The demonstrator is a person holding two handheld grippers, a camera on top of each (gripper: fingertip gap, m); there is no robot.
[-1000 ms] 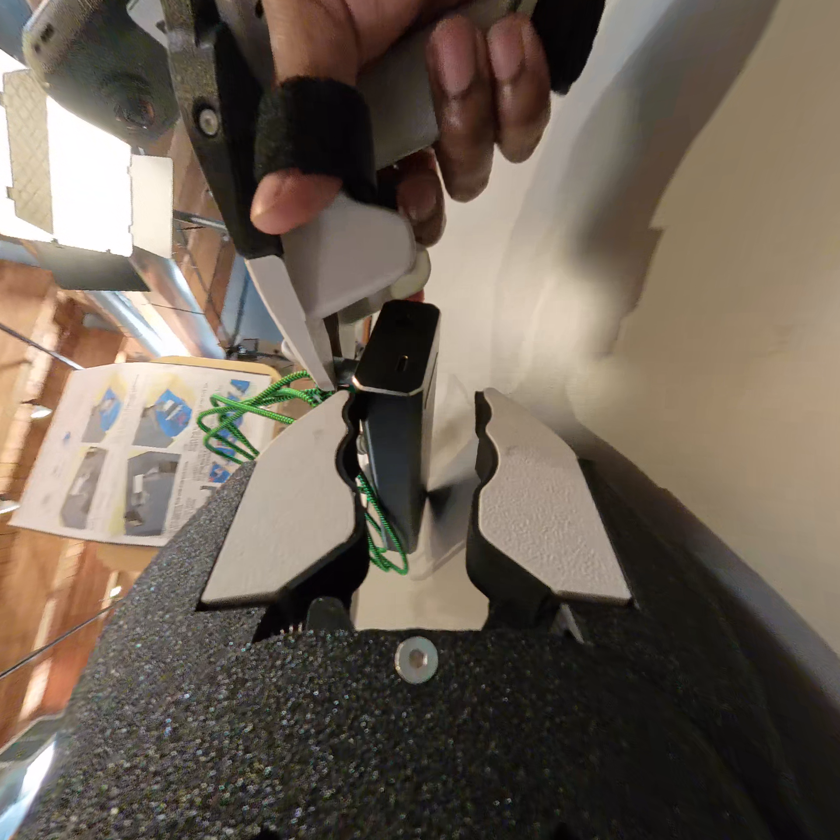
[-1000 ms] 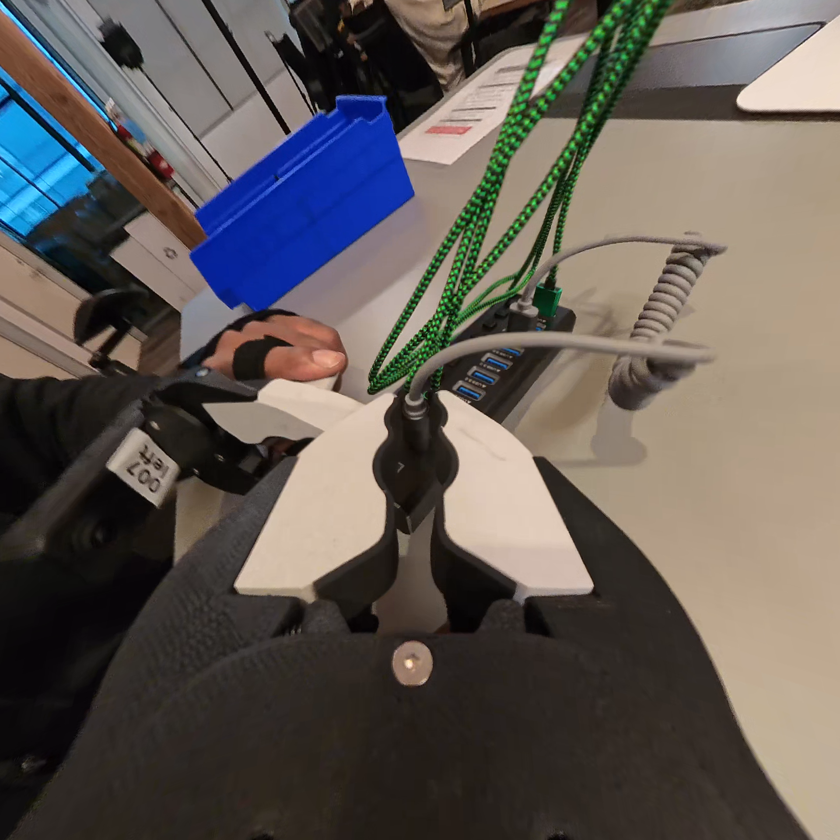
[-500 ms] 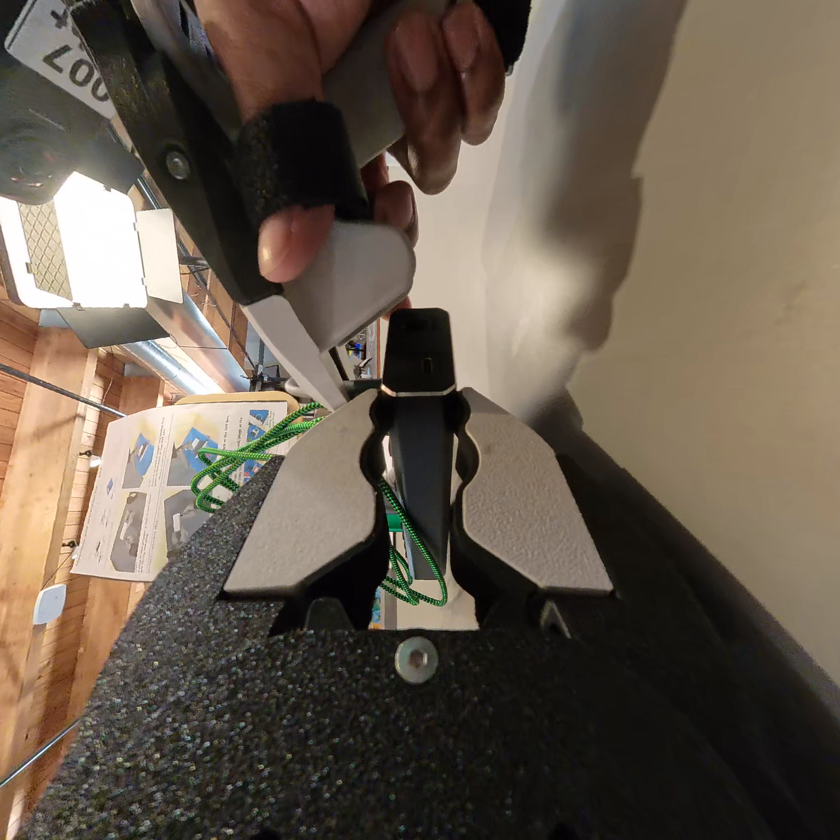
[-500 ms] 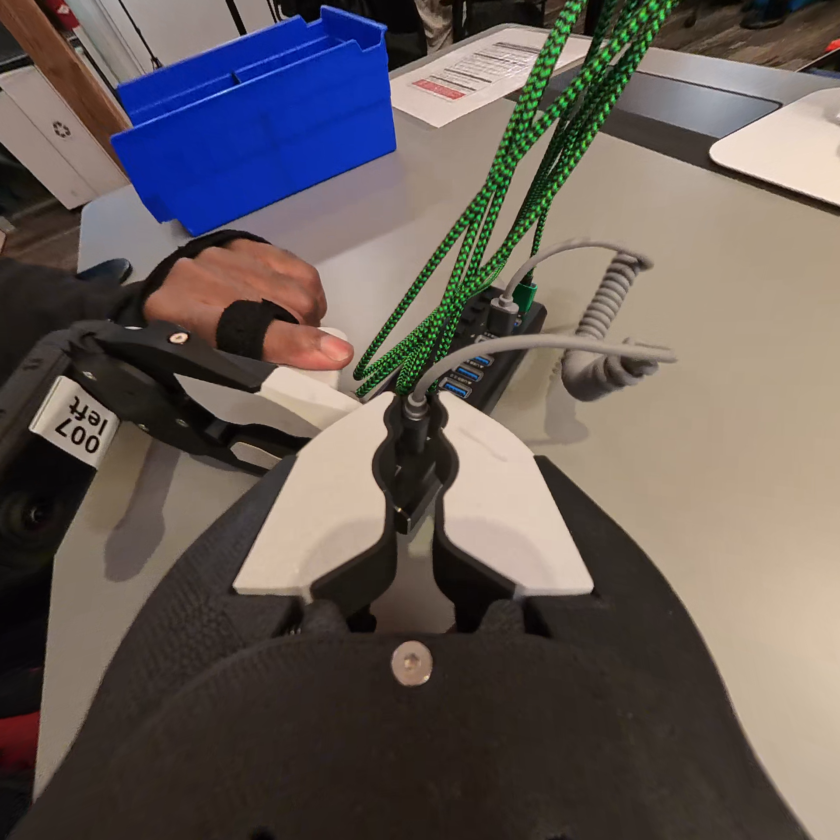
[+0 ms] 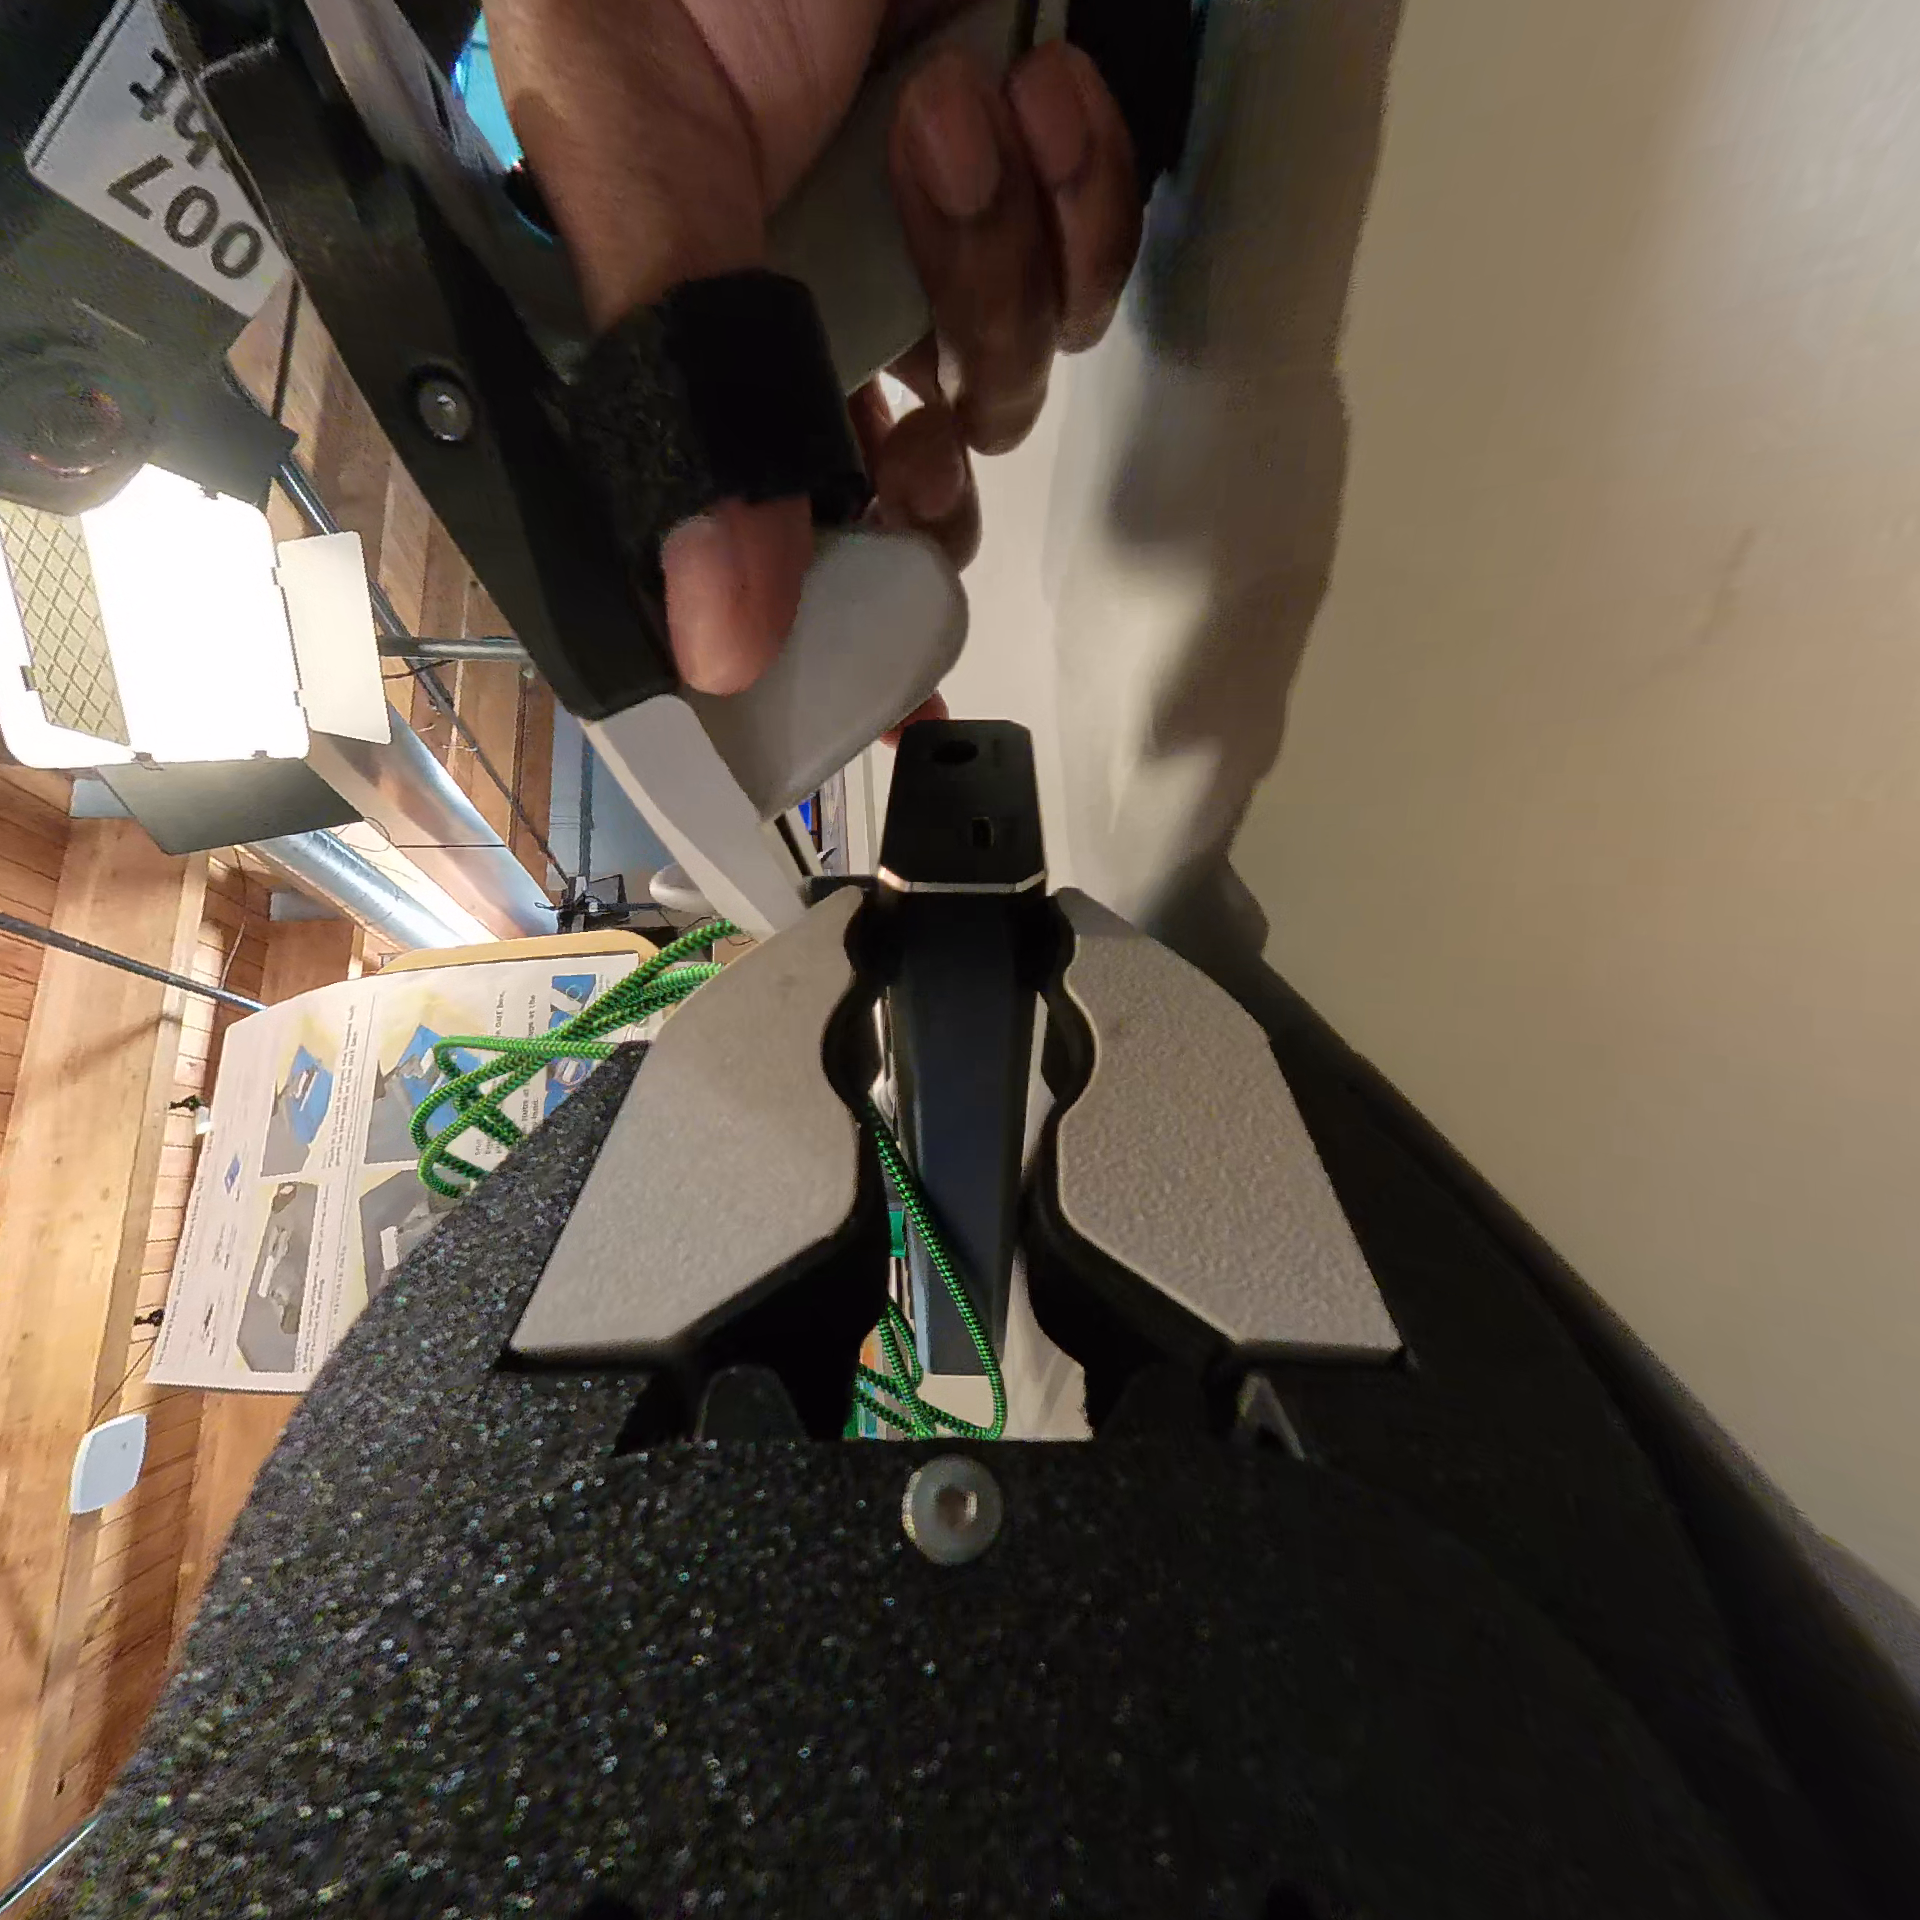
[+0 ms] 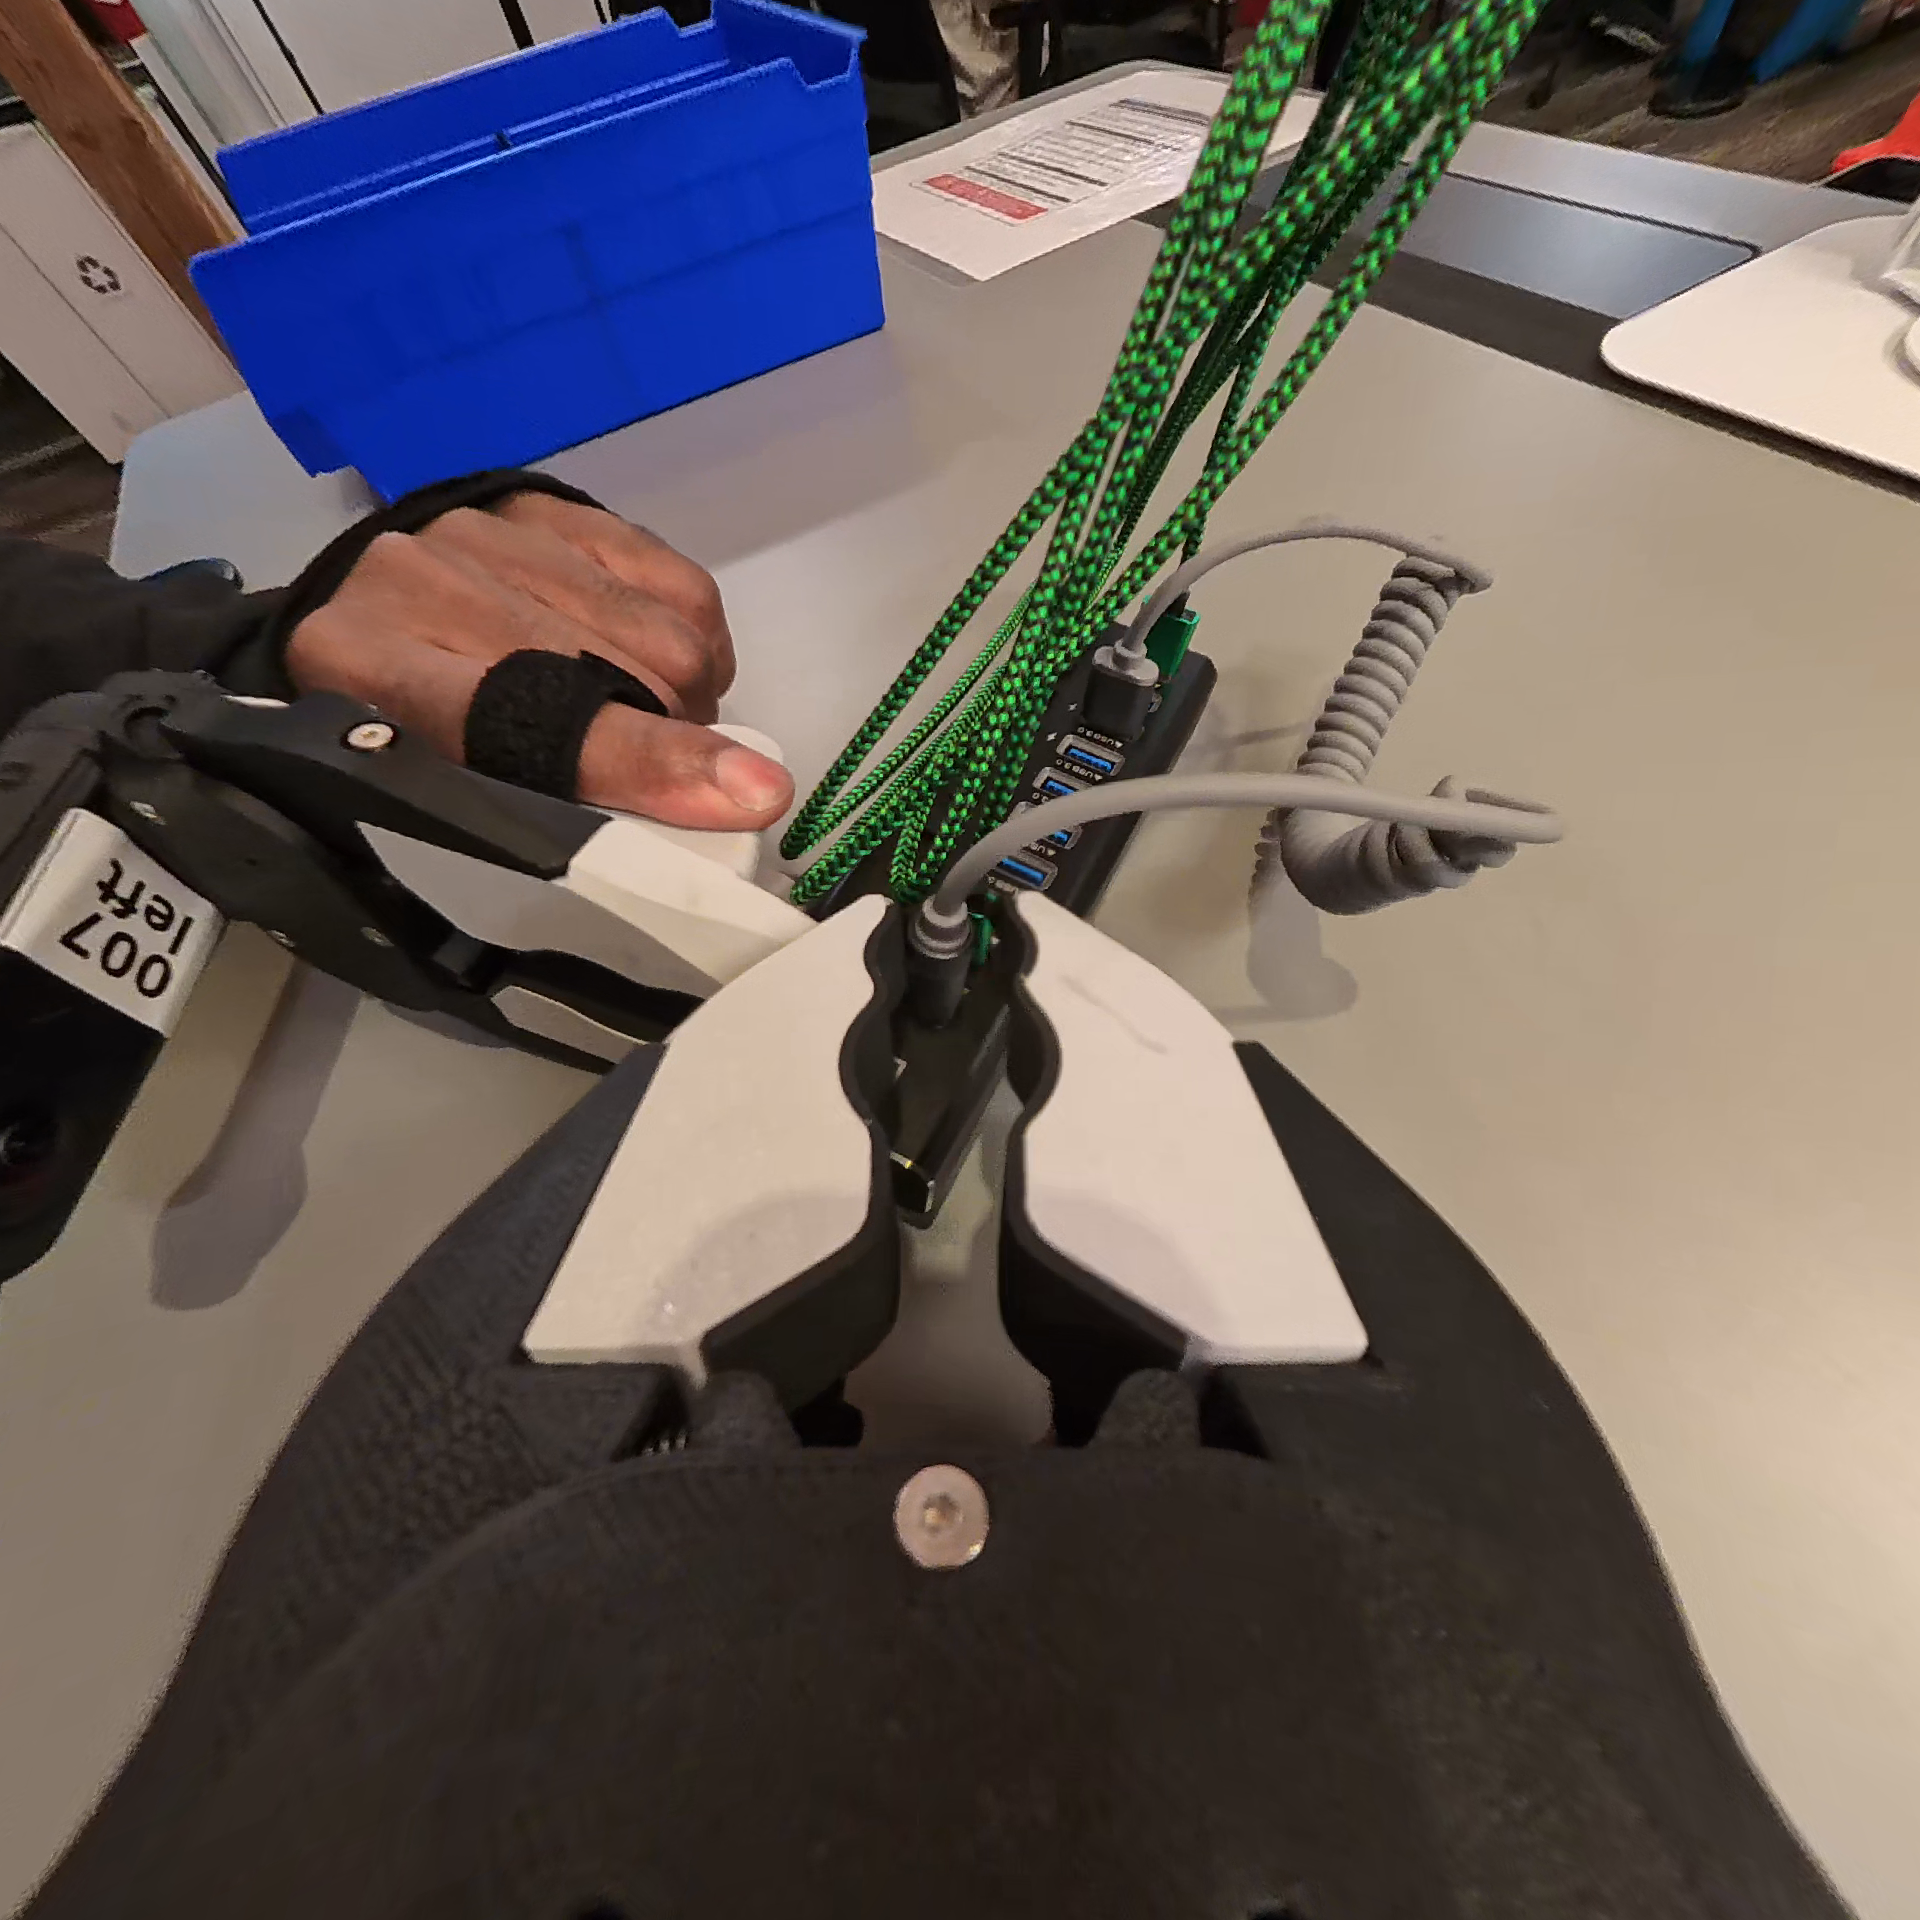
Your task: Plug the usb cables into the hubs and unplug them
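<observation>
A black USB hub [image 6: 1138, 717] with blue ports lies on the grey table [image 6: 1558, 1143]. My left gripper [image 5: 956, 914] is shut on the hub [image 5: 961, 810], gripping its sides; it also shows in the right wrist view [image 6: 727, 935]. My right gripper [image 6: 951, 914] is shut on the dark plug [image 6: 940, 977] of a grey cable and holds it at the hub's near end. How deep the plug sits is hidden. Another grey plug and a green plug [image 6: 1174, 634] sit in the hub's far end. Green braided cables [image 6: 1091, 520] hang over the hub.
A grey coiled cable [image 6: 1371, 727] lies right of the hub. A blue bin [image 6: 540, 260] stands at the back left, a printed sheet [image 6: 1081, 156] behind it. A white pad [image 6: 1787, 343] lies at the back right. A hand [image 6: 499, 613] holds the left gripper. The tips of both grippers are at nearly the same place.
My left gripper has shut on the hub; its jaws were open a second ago. My right gripper has kept the plug and come in over the hub's near end.
</observation>
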